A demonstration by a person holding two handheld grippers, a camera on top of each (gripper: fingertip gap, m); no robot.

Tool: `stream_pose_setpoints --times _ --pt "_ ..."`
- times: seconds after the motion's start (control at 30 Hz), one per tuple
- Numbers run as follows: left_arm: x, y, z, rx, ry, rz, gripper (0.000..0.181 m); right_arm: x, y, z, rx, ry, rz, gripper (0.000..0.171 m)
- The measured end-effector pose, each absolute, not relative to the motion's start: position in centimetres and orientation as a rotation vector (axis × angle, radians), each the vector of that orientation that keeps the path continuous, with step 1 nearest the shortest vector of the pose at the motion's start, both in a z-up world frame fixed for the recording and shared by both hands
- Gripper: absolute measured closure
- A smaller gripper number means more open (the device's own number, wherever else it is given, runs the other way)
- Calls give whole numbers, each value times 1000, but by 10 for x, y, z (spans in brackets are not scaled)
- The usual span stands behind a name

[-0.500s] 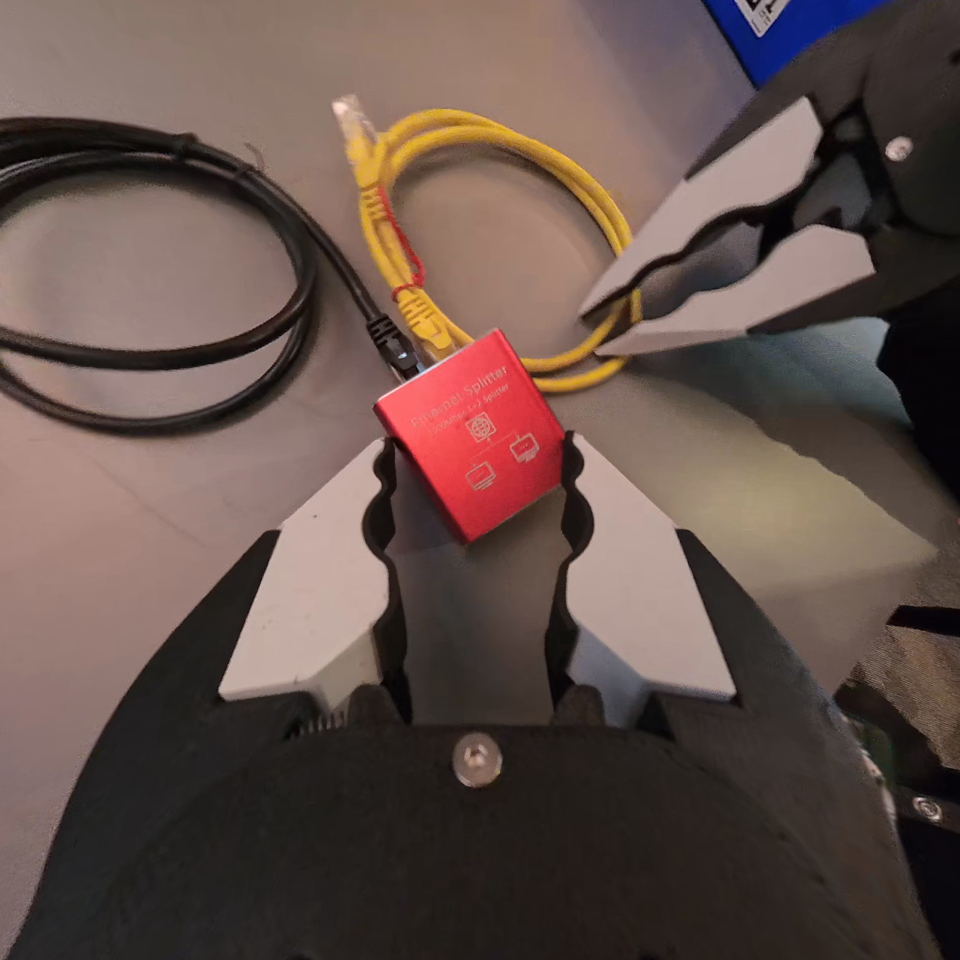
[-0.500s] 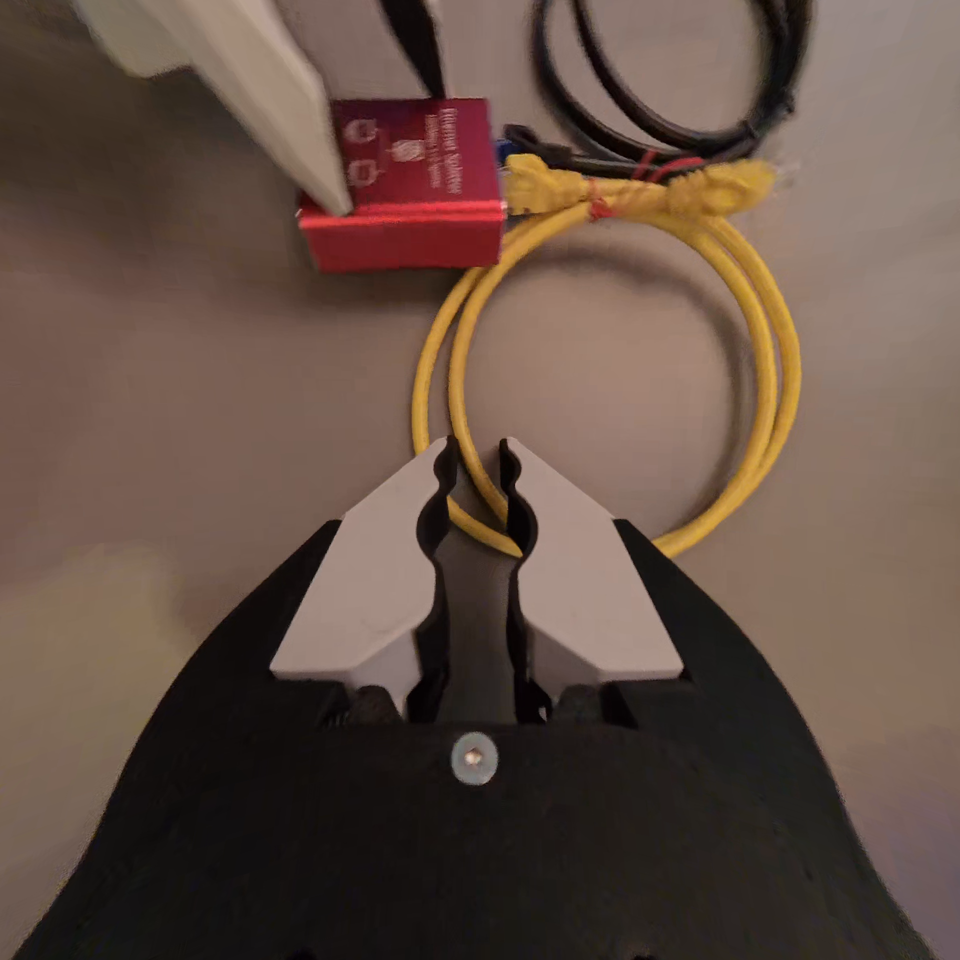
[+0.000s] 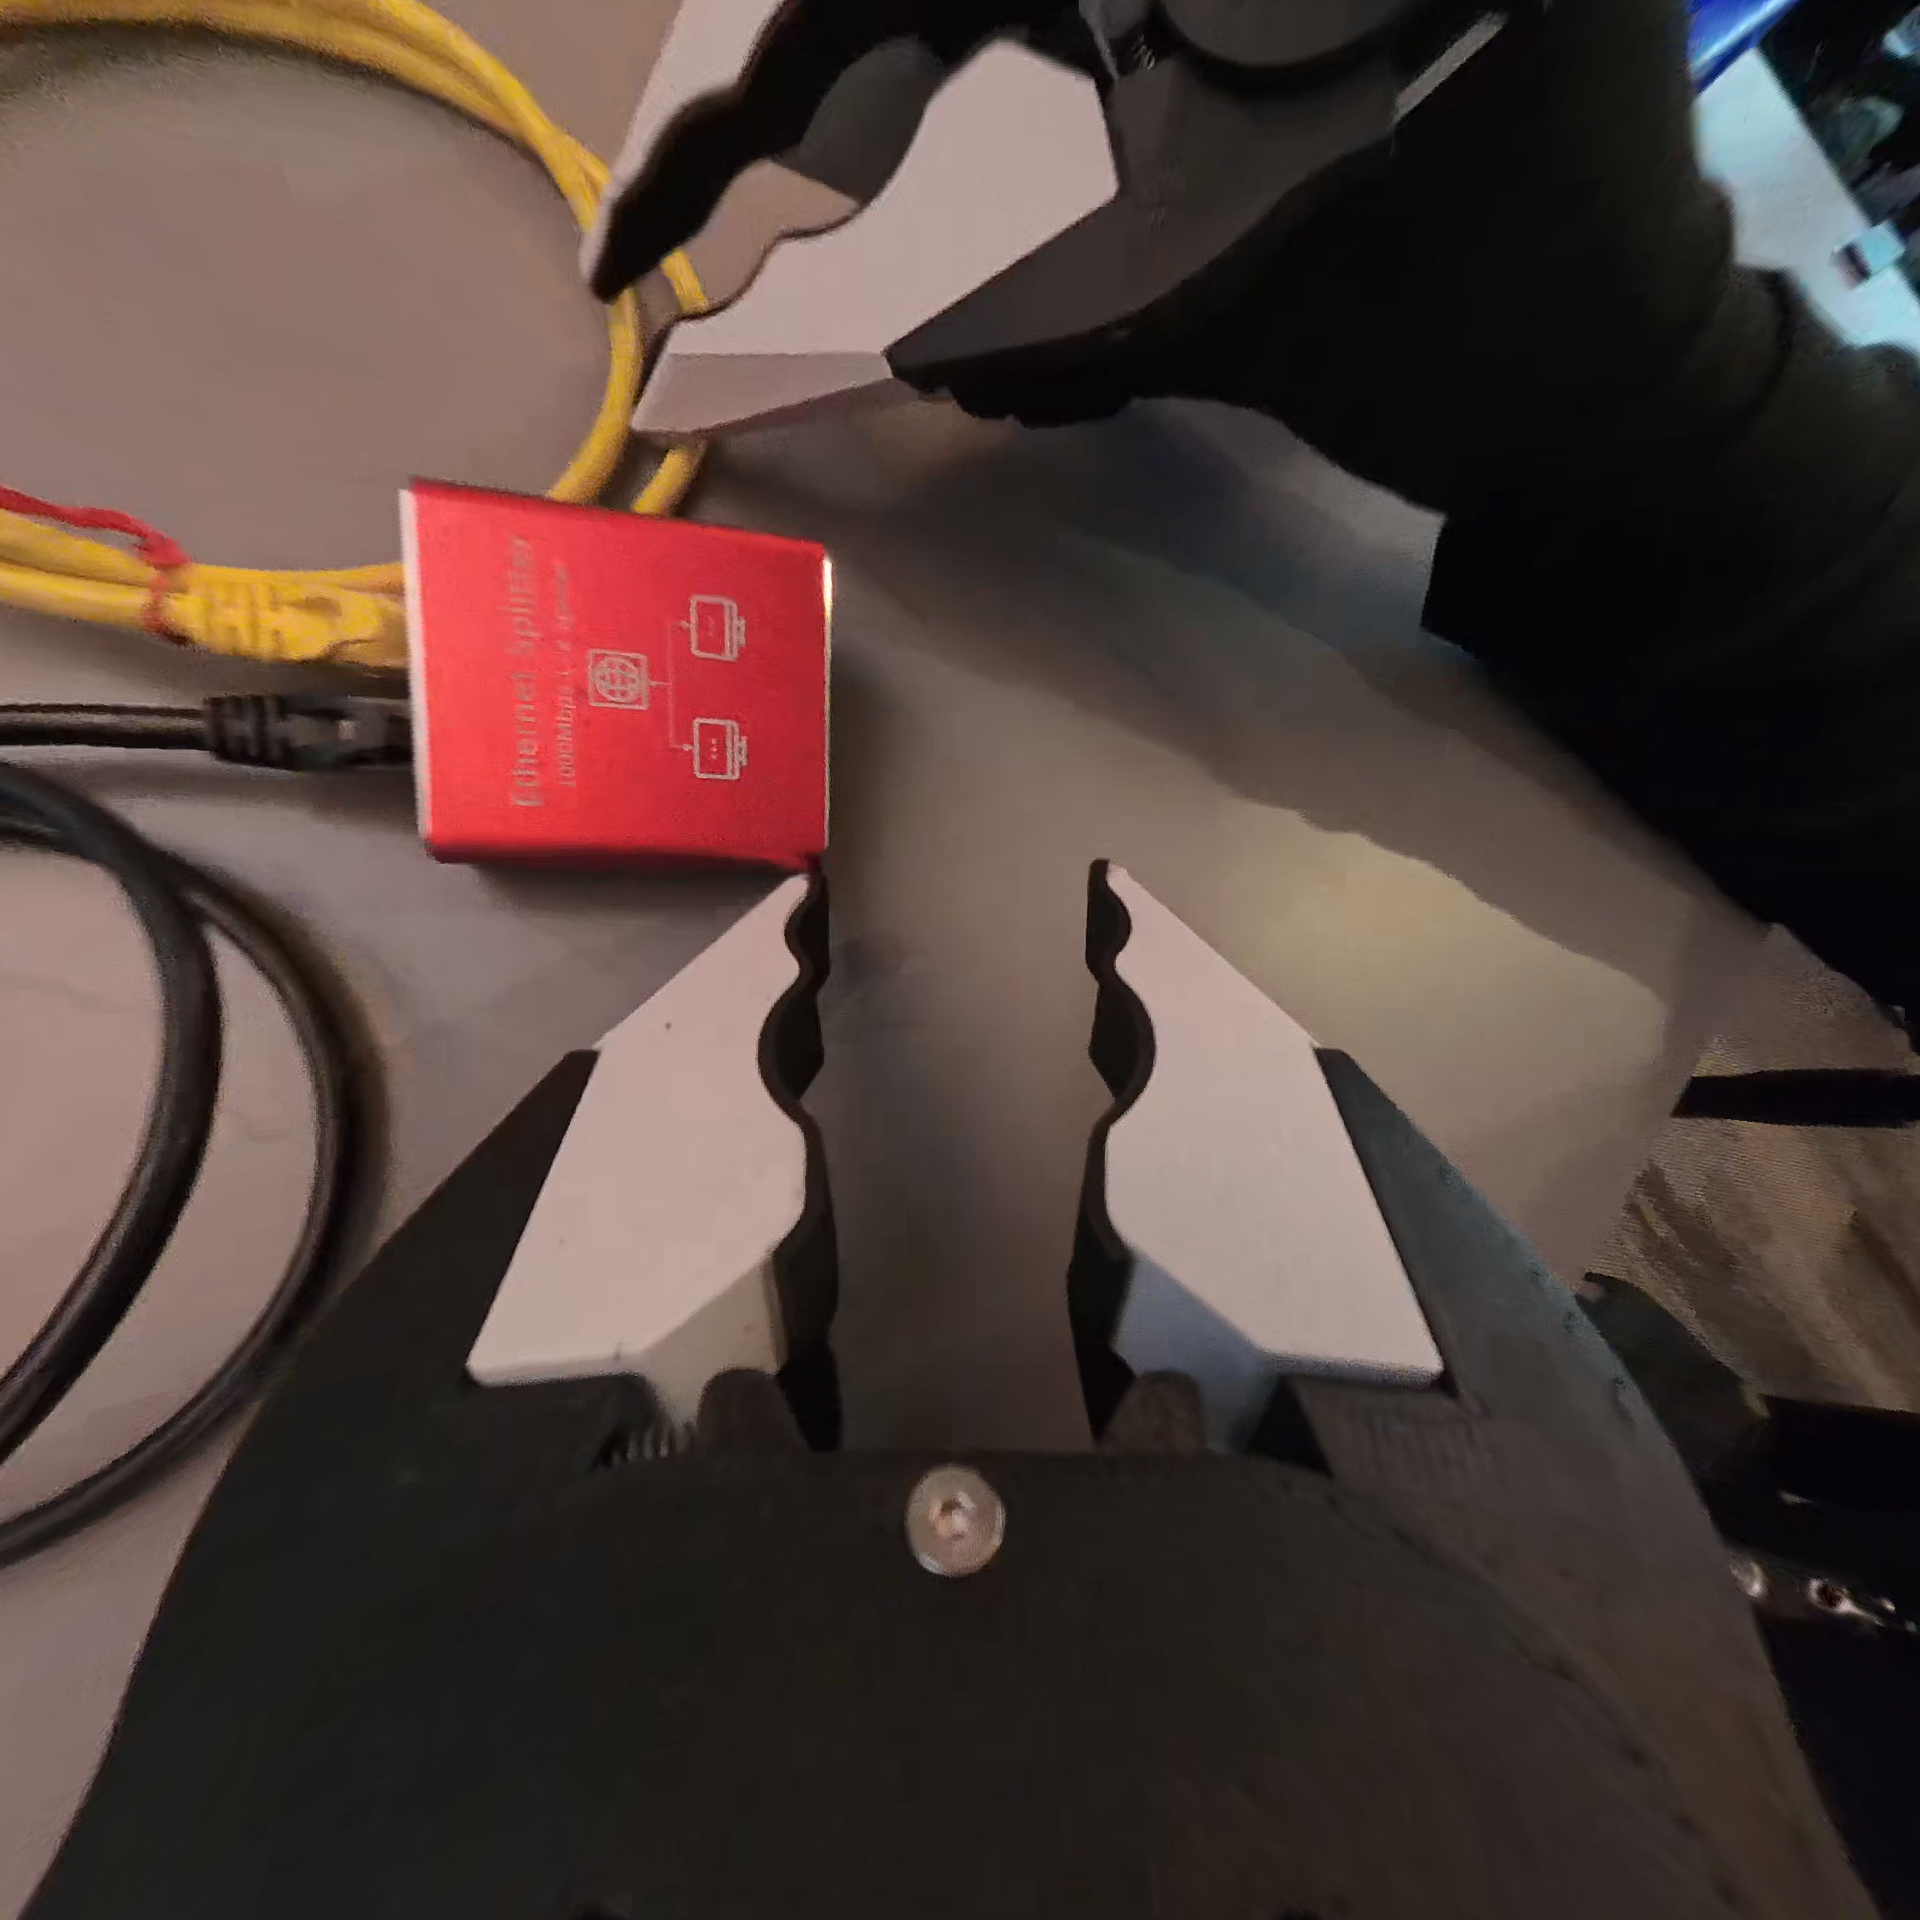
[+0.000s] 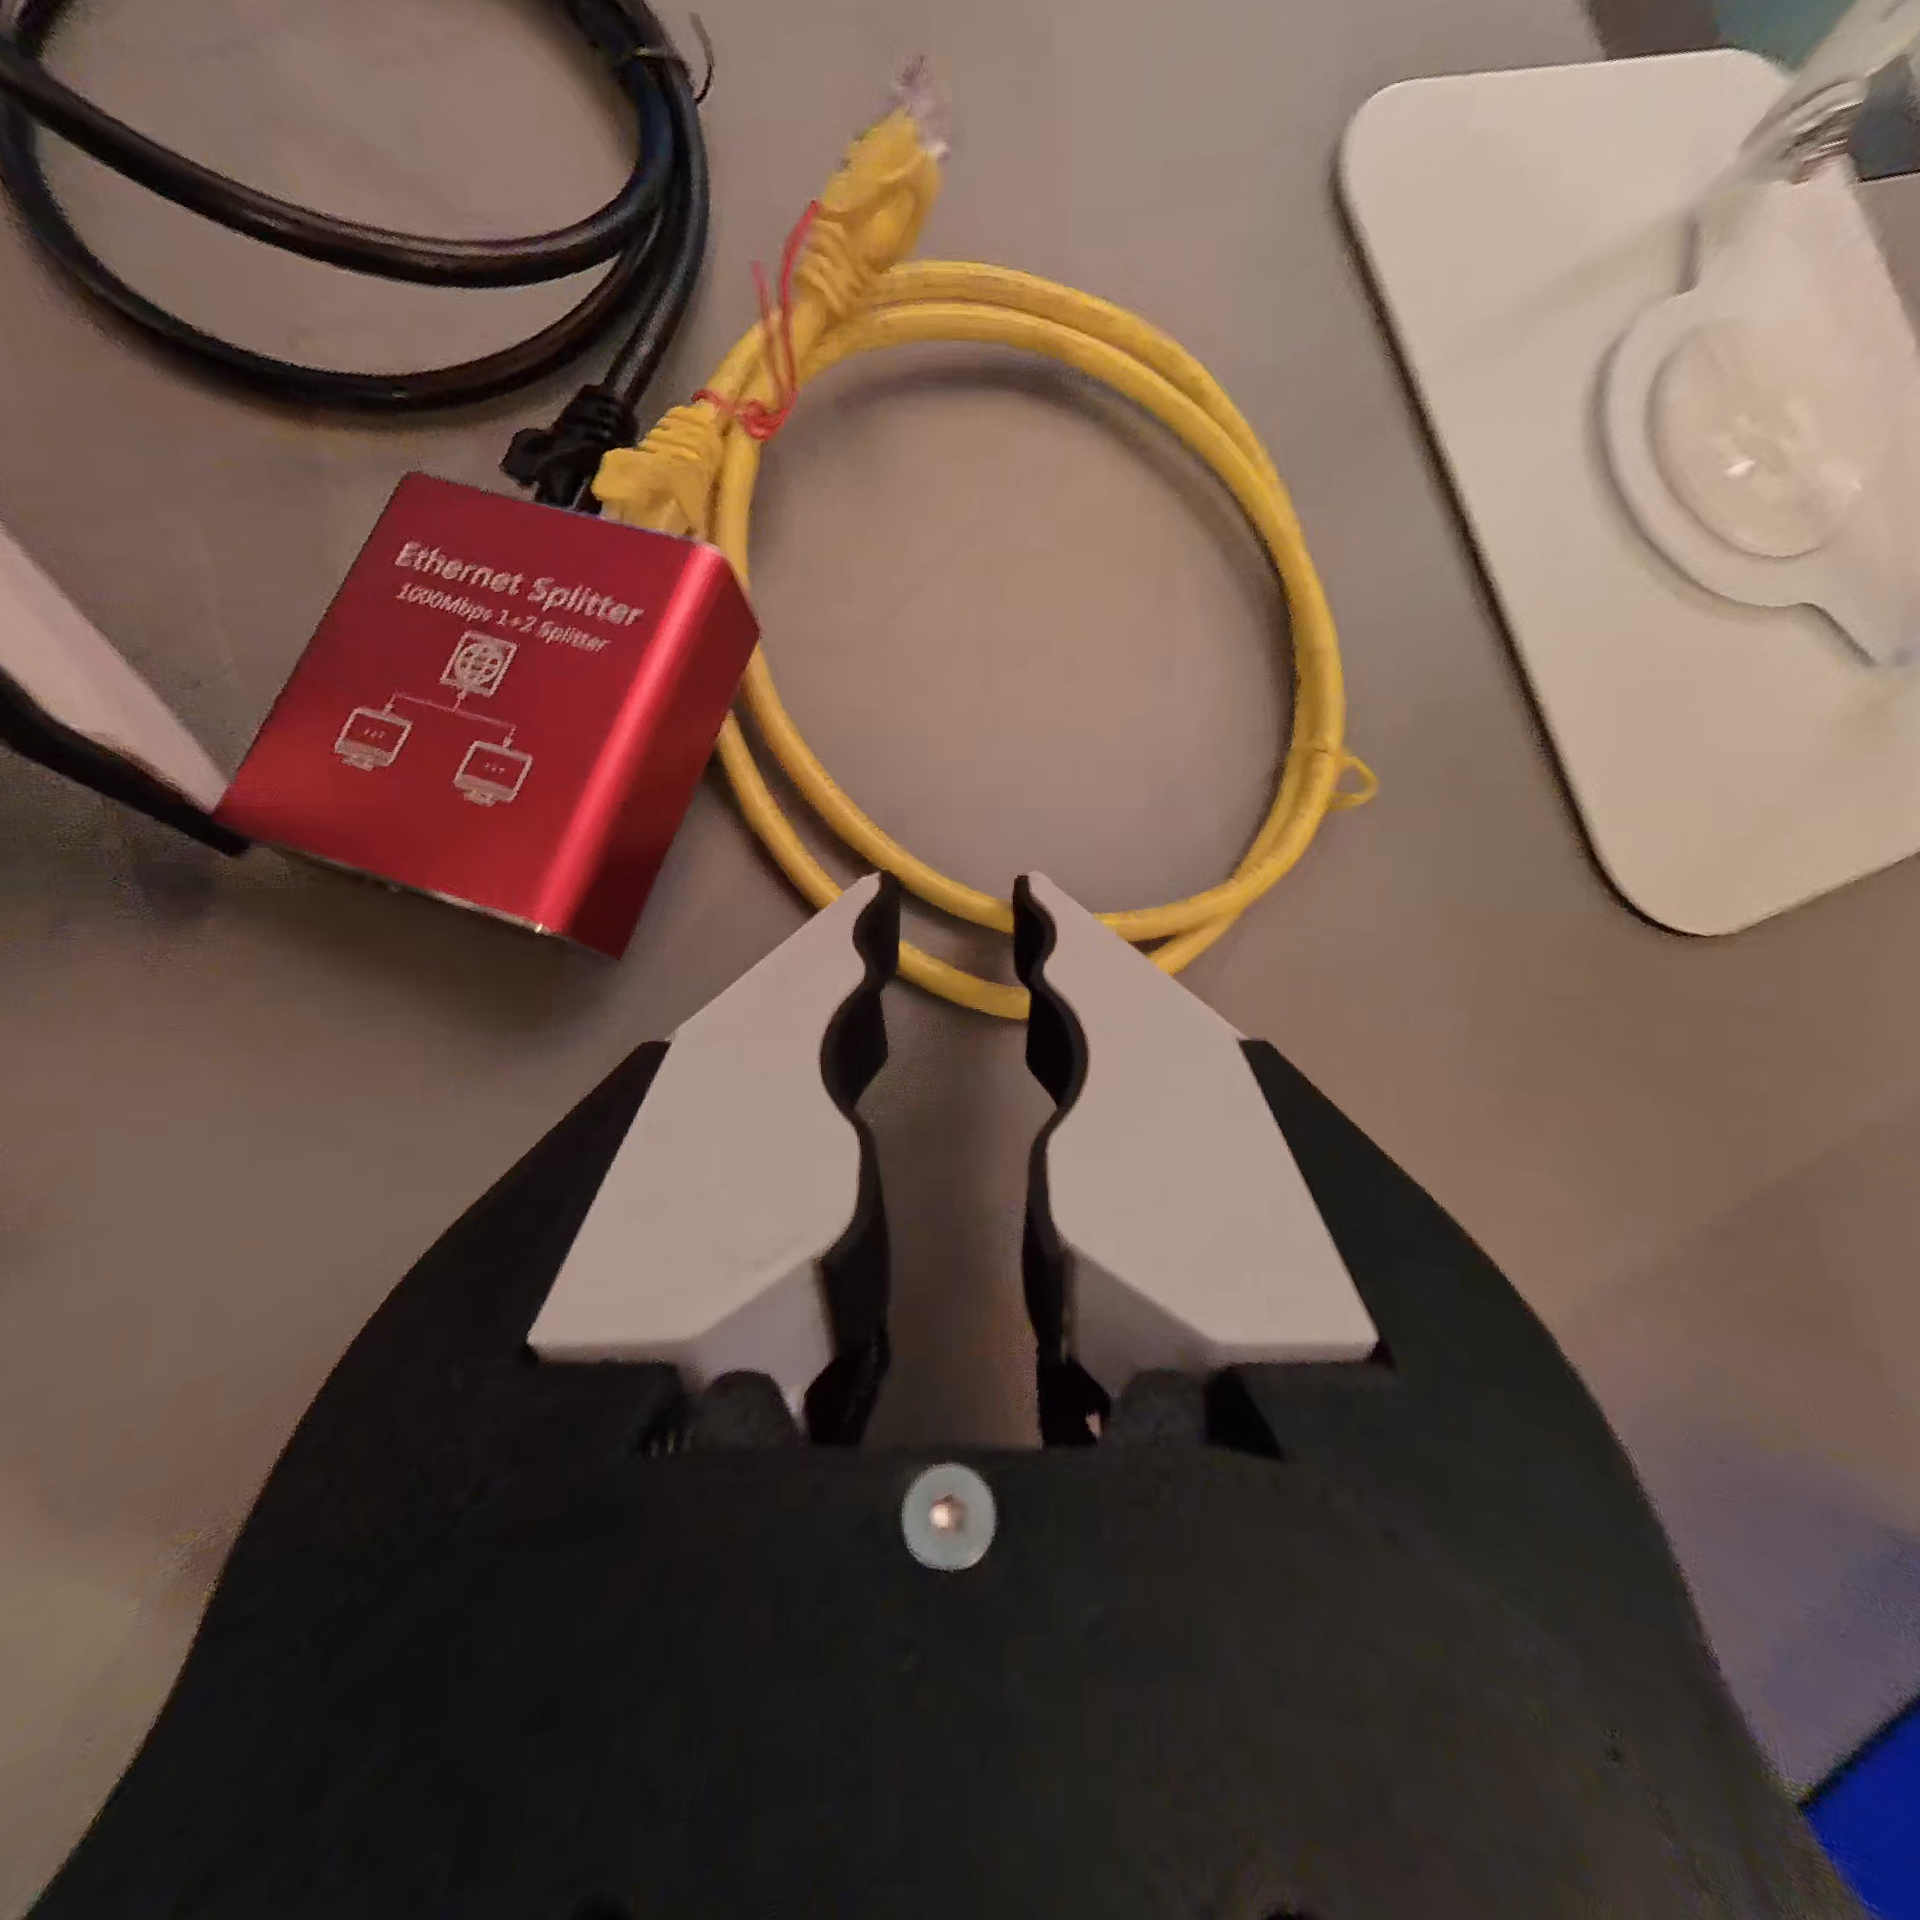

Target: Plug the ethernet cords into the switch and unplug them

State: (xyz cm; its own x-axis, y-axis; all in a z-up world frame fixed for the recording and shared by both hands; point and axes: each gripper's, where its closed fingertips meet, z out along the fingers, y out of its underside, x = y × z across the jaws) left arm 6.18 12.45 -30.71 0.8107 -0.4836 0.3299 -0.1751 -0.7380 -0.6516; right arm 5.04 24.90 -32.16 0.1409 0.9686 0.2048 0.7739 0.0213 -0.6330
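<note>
A red switch box (image 3: 618, 675) lies on the grey table, also in the right wrist view (image 4: 499, 707). A yellow cord's plug (image 3: 291, 623) and a black cord's plug (image 3: 301, 732) sit in its ports. My left gripper (image 3: 956, 883) is open and empty beside the switch, its left fingertip (image 3: 805, 904) at the box's corner. My right gripper (image 4: 951, 888) is open with a narrow gap, its tips over the yellow cord's loop (image 4: 1299, 623). It also shows in the left wrist view (image 3: 634, 343). The yellow cord's free plug (image 4: 883, 177) lies loose.
The black cord (image 4: 343, 239) lies coiled behind the switch. A white flat stand base (image 4: 1507, 416) with a clear round part sits at the right. The table edge (image 3: 1662, 1091) runs close on the right. A blue object (image 4: 1870, 1808) shows at the corner. The blue object (image 4: 1870, 1808) lies some 25 cm from my right tips, 35 cm from my left tips.
My left gripper has come off the switch, which it straddled, and now sits beside its corner, jaws wider. The switch has turned. My right gripper's jaws have opened slightly over the yellow loop.
</note>
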Motion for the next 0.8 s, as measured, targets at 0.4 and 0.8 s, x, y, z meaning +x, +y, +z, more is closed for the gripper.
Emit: stream_pose_setpoints --times 0.4,0.8 --pt "-224 120 -179 -2289 312 297 143 62 257 -317 -1782 -1574 445 149" --pt "-406 132 -321 -2734 189 482 136 59 253 -321 -1781 -1577 493 152"
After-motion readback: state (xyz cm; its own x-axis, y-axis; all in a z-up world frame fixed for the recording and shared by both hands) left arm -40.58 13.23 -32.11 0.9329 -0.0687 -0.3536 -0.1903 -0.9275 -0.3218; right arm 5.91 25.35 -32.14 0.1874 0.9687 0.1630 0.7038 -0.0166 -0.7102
